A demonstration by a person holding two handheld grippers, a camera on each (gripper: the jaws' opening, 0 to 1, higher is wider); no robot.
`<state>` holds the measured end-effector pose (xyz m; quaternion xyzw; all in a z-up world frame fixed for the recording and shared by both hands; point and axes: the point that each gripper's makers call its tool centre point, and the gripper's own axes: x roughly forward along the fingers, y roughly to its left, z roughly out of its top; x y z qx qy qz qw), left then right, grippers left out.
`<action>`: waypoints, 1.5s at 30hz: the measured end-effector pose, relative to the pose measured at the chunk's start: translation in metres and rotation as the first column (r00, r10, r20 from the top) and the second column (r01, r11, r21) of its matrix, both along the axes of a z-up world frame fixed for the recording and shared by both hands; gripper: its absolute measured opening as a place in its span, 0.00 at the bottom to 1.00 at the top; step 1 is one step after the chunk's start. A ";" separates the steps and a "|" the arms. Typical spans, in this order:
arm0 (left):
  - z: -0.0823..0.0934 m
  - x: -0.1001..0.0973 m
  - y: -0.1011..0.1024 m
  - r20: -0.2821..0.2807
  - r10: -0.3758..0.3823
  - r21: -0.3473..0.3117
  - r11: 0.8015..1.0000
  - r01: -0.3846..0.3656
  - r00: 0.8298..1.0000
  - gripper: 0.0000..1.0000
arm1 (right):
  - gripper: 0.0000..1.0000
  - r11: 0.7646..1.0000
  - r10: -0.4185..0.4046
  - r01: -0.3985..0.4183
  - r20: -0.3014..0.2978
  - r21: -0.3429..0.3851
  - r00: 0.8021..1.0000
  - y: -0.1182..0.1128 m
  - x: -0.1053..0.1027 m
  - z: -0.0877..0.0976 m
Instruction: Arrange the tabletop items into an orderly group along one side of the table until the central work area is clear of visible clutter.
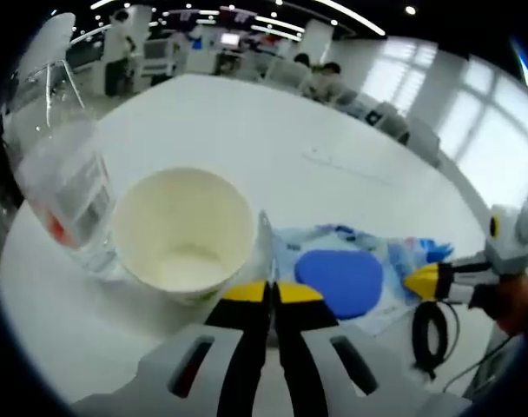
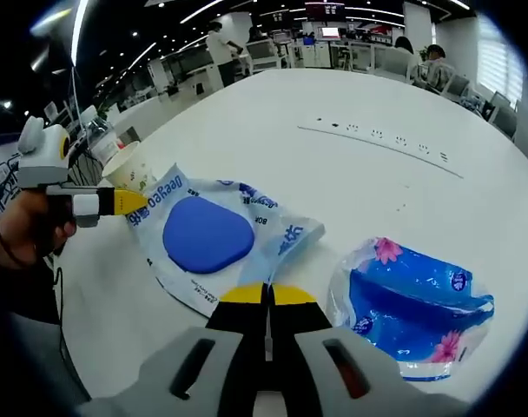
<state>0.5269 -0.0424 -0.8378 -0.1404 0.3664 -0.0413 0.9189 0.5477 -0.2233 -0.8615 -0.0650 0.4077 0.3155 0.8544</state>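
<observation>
White table, one paper cup, one bottle, two wipe packs, both claws pressed together, pinching one pack.

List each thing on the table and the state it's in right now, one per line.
Paper cup: upright, empty.
Plastic bottle: upright beside the cup.
Wipes pack: lying flat, blue lid shut.
Tissue pack: lying flat, crumpled.
Left claw: shut on the wipes pack's edge.
Right claw: shut on the wipes pack's edge.

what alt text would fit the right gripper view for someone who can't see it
The right gripper, jaws together, pinches the edge of a wet-wipe pack with a blue lid on a white table. The left gripper grips its far end; a blue tissue pack lies nearby.
</observation>
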 end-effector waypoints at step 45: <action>0.030 -0.065 0.000 0.018 -0.224 0.046 0.974 0.223 0.974 0.34 | 0.43 0.998 0.061 -0.058 0.074 -0.037 0.995 -0.041 -0.053 0.044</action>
